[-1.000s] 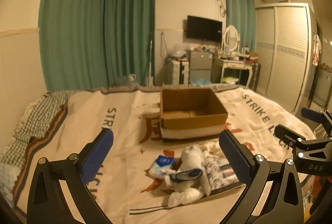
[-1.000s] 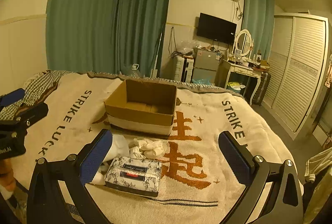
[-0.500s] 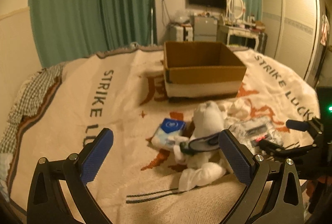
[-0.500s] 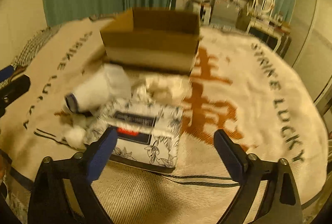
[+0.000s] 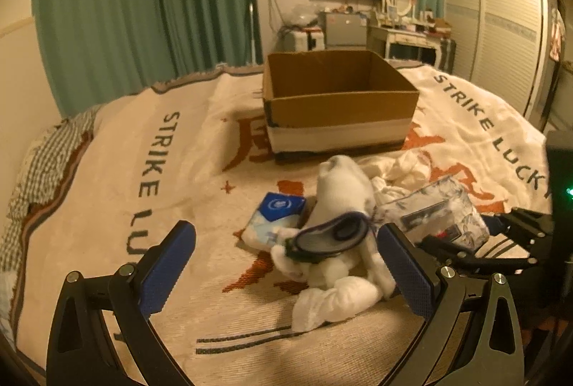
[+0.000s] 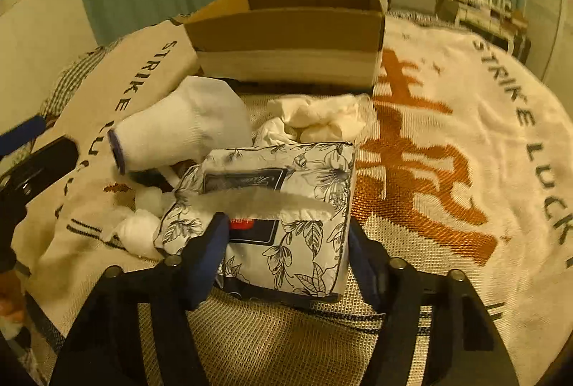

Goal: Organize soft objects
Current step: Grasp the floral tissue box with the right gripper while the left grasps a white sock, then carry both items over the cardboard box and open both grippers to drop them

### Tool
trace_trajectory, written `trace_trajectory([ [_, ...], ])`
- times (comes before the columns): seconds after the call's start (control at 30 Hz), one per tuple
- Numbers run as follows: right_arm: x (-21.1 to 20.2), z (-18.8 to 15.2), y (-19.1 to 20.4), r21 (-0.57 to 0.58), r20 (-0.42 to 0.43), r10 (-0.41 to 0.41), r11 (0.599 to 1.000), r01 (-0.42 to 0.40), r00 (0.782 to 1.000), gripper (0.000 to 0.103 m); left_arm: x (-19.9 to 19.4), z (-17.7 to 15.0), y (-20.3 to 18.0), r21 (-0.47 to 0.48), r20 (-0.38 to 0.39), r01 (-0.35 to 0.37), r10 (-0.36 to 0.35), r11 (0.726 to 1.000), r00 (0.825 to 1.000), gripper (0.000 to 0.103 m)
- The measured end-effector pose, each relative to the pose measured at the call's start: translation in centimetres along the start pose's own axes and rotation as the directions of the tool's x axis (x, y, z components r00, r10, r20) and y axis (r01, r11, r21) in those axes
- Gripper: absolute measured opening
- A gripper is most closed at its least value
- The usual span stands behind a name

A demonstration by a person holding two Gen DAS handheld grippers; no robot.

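An open cardboard box [image 5: 336, 99] [image 6: 286, 31] stands on the bed. In front of it lie a white sock with a dark cuff [image 5: 340, 207] [image 6: 179, 131], a small blue tissue pack [image 5: 275, 217], crumpled white cloth [image 6: 322, 114] and a floral tissue pack [image 6: 279, 207] [image 5: 433, 210]. My right gripper [image 6: 286, 250] has its fingers against both sides of the floral tissue pack, which rests on the blanket. My left gripper [image 5: 283, 271] is open, just short of the sock.
The bed is covered by a cream blanket [image 5: 150, 171] with "STRIKE LUCKY" lettering. Green curtains [image 5: 143, 10], a TV, a dresser and a wardrobe [image 5: 501, 17] stand beyond the bed. A checked pillow [image 5: 39, 164] lies at the left edge.
Both grippers have moved down and forward toward the pile. My right gripper has narrowed from wide open onto the floral tissue pack.
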State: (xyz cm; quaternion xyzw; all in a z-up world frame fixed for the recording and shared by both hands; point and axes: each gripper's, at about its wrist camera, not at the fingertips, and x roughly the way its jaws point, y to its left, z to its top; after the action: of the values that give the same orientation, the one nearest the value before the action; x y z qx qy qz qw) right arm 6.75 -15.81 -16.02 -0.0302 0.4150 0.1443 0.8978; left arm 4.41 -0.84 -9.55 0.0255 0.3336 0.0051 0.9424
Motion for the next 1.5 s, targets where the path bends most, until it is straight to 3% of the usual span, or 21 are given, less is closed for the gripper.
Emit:
trace_trajectory([
  [0.03, -0.6, 0.2, 0.0, 0.0, 0.014, 0.002, 1.0, -0.002, 1.0, 0.051, 0.0, 0.1, -0.2, 0.004, 0.002, 0.0, 0.0, 1.0, 1.0, 0.103],
  [0.07, -1.2, 0.4, -0.2, 0.004, 0.029, 0.003, 1.0, -0.003, 1.0, 0.039, 0.0, 0.2, -0.3, 0.008, 0.004, -0.001, 0.001, 1.0, 1.0, 0.103],
  [0.1, -2.1, 0.7, -0.6, 0.016, 0.054, 0.013, 1.0, -0.014, 0.998, 0.036, 0.0, 0.4, -0.5, 0.014, 0.006, -0.001, 0.001, 1.0, 1.0, 0.103],
  [0.33, -6.8, 2.9, -4.2, 0.084, 0.201, -0.037, 0.996, 0.02, 0.979, 0.033, 1.7, 1.6, -2.6, 0.045, -0.016, 0.045, -0.045, 0.998, 0.999, 0.102],
  [0.4, -7.2, 3.6, -5.1, 0.091, 0.217, -0.062, 0.995, 0.043, 0.974, 0.033, 2.6, 2.0, -3.4, 0.06, -0.03, 0.069, -0.068, 0.996, 0.997, 0.095],
  [0.63, -6.8, 4.6, -7.3, 0.105, 0.223, -0.074, 0.993, 0.051, 0.972, 0.033, 8.0, 3.2, -5.4, 0.115, -0.11, 0.08, -0.068, 0.99, 0.992, 0.094],
  [0.77, -5.7, 4.6, -7.9, 0.105, 0.203, -0.065, 0.993, 0.045, 0.977, 0.033, 10.2, 2.5, -5.5, 0.115, -0.174, 0.087, -0.066, 0.99, 0.983, 0.07],
  [0.8, -5.5, 4.5, -8.0, 0.106, 0.197, -0.066, 0.993, 0.045, 0.978, 0.033, 10.7, 2.3, -5.4, 0.107, -0.193, 0.094, -0.072, 0.99, 0.979, 0.057],
  [0.87, -5.1, 4.4, -8.2, 0.106, 0.187, -0.064, 0.993, 0.045, 0.98, 0.033, 10.9, 2.0, -5.3, 0.094, -0.214, 0.124, -0.102, 0.988, 0.972, 0.051],
  [0.93, -4.9, 4.2, -8.3, 0.106, 0.18, -0.062, 0.993, 0.043, 0.982, 0.033, 10.3, 1.8, -5.4, 0.106, -0.198, 0.126, -0.104, 0.986, 0.975, 0.046],
  [1.17, -7.2, 4.1, -8.0, 0.104, 0.214, -0.065, 0.994, 0.043, 0.975, 0.033, 6.3, 3.0, -4.7, 0.086, -0.137, 0.132, -0.119, 0.988, 0.983, 0.044],
  [1.33, -11.0, 4.8, -7.5, 0.086, 0.279, -0.077, 0.995, 0.055, 0.957, 0.033, 1.9, 5.6, -4.0, 0.09, -0.035, 0.143, -0.14, 0.986, 0.989, 0.044],
  [1.5, -14.5, 7.6, -6.6, 0.06, 0.368, -0.068, 0.997, 0.05, 0.927, 0.033, -0.9, 8.6, -3.0, 0.115, 0.051, 0.136, -0.143, 0.984, 0.988, 0.044],
])
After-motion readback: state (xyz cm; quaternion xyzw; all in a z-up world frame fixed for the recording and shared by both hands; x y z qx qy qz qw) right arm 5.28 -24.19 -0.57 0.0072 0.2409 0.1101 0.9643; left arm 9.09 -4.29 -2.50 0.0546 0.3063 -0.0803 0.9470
